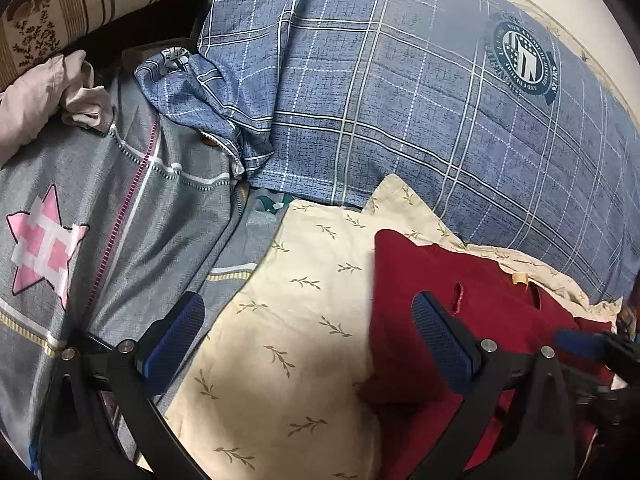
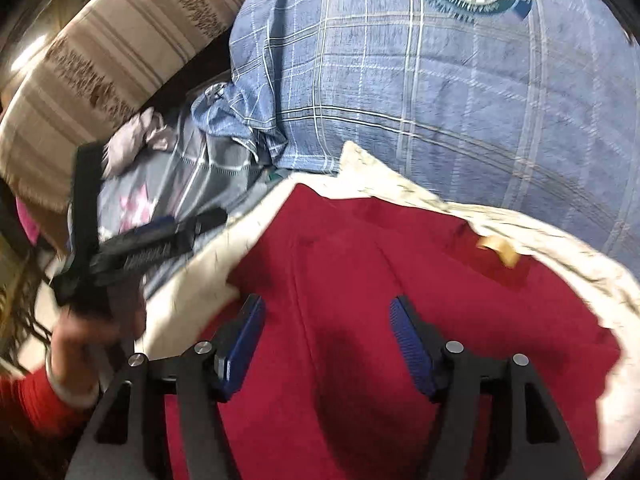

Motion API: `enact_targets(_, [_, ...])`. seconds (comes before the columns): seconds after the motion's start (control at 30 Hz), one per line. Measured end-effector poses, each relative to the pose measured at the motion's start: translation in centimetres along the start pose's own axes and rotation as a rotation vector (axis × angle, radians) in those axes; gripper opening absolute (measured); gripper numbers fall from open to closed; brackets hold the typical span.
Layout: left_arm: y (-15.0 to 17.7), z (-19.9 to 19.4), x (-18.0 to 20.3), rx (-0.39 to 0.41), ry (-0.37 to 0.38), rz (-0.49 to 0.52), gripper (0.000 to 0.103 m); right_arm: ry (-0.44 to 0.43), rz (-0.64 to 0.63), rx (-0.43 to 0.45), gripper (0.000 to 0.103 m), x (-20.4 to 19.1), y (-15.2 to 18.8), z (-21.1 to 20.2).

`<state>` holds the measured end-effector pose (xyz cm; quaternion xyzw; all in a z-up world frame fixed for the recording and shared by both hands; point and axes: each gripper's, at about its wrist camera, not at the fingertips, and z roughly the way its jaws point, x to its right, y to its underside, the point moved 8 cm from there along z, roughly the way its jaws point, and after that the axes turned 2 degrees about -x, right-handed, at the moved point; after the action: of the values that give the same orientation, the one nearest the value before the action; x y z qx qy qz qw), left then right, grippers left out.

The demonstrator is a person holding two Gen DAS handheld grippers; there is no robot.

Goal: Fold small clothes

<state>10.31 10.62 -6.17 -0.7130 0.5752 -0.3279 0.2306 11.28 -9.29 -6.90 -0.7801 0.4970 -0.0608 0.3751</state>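
A dark red garment [image 1: 460,280] lies spread on a cream cloth [image 1: 300,280] printed with leaf sprigs. A small tan label [image 2: 498,250] shows near its far edge. My left gripper [image 1: 306,300] is open and holds nothing; it hovers over the cream cloth with its right finger at the garment's left edge. My right gripper [image 2: 327,304] is open just above the middle of the red garment [image 2: 360,248], and its pads do not press the cloth. A blurred hand [image 2: 80,344] in a red sleeve holds the left tool in the right wrist view.
A blue plaid quilt [image 1: 400,100] with a round emblem [image 1: 522,58] rises behind the cream cloth. Grey bedding with a pink star [image 1: 44,240] lies to the left. A striped pillow [image 1: 80,4] and a crumpled pale cloth [image 1: 48,92] sit at the far left.
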Motion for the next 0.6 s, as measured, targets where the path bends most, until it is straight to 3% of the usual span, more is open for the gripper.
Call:
enact_targets(0.07, [-0.1,0.3,-0.5,-0.004,0.000,-0.023,0.103,0.017,-0.025,-0.023,0.065,-1.1,-0.7,3.4])
enact_targets(0.1, [-0.1,0.4,-0.8,-0.005,-0.004,-0.035,0.103,0.040,-0.043,-0.029,0.059,-1.2,-0.6,4.0])
enact_targets(0.13, [-0.2,0.5,-1.1,-0.007,-0.008,-0.046,0.103,0.102,-0.051,-0.069,0.047,-0.9,-0.4,5.9])
enact_targets(0.17, [-0.2,0.5,-1.4,-0.011,-0.008,-0.056,0.103,0.113,-0.024,-0.109,0.011,-0.4,-0.2,6.8])
enact_targets(0.2, [-0.2,0.4,-1.6,-0.012,-0.004,-0.066,0.103,0.099,0.005,-0.107,0.009,-0.1,-0.1,6.5])
enact_targets(0.37, [-0.9,-0.2,-2.1,0.021,0.003,-0.099,0.103,-0.051,0.074,0.061,0.009,-1.9,-2.9,3.2])
enact_targets(0.43, [-0.8,0.0,-2.1,0.013,-0.004,-0.097,0.103,-0.058,0.074,0.061,0.016,-2.7,-3.1,4.3])
enact_targets(0.47, [-0.6,0.2,-2.1,0.004,-0.008,-0.093,0.103,-0.057,0.067,0.021,0.021,-3.0,-2.6,5.2])
enact_targets(0.5, [-0.6,0.3,-2.1,-0.001,-0.010,-0.093,0.103,-0.067,0.068,-0.025,0.034,-3.1,-2.0,5.6])
enact_targets(0.53, [-0.5,0.3,-2.1,-0.001,-0.008,-0.097,0.103,-0.074,0.078,-0.060,0.039,-3.0,-1.2,5.1])
enact_targets(0.6, [-0.6,0.0,-2.0,0.005,0.005,-0.100,0.103,-0.043,0.082,-0.015,0.043,-1.7,-0.5,1.7])
